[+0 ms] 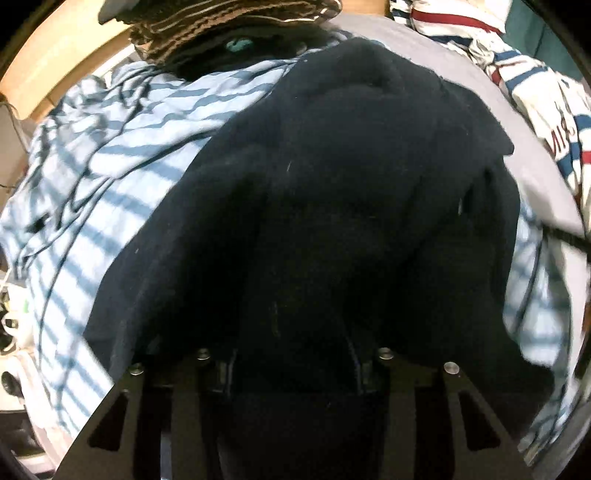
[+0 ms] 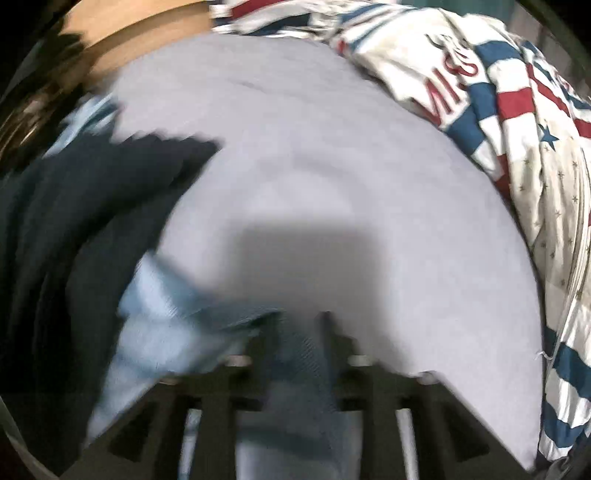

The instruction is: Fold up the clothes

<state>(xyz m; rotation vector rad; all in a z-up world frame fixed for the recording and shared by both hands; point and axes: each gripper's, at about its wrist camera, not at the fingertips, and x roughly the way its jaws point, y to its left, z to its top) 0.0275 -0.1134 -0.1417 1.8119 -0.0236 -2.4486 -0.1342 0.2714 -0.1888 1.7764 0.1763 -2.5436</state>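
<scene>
We see the dark navy garment (image 1: 314,221) bunched over the left gripper (image 1: 291,360); its fingers vanish into the cloth, so we cannot tell whether they are clamped; the garment's long axis runs away from the camera, toward the far brown-striped pile (image 1: 207,26). It lies on a blue-and-white striped shirt (image 1: 122,147) spread to its left. The right gripper (image 2: 299,332) is closed on a fold of light blue fabric (image 2: 173,317) (badly motion-blurred), pinched between the fingers. Beneath everything: a grey sheet (image 2: 332,166); a red, white and blue starred cloth (image 2: 535,147) at right; a wooden edge (image 1: 55,62) beyond.
</scene>
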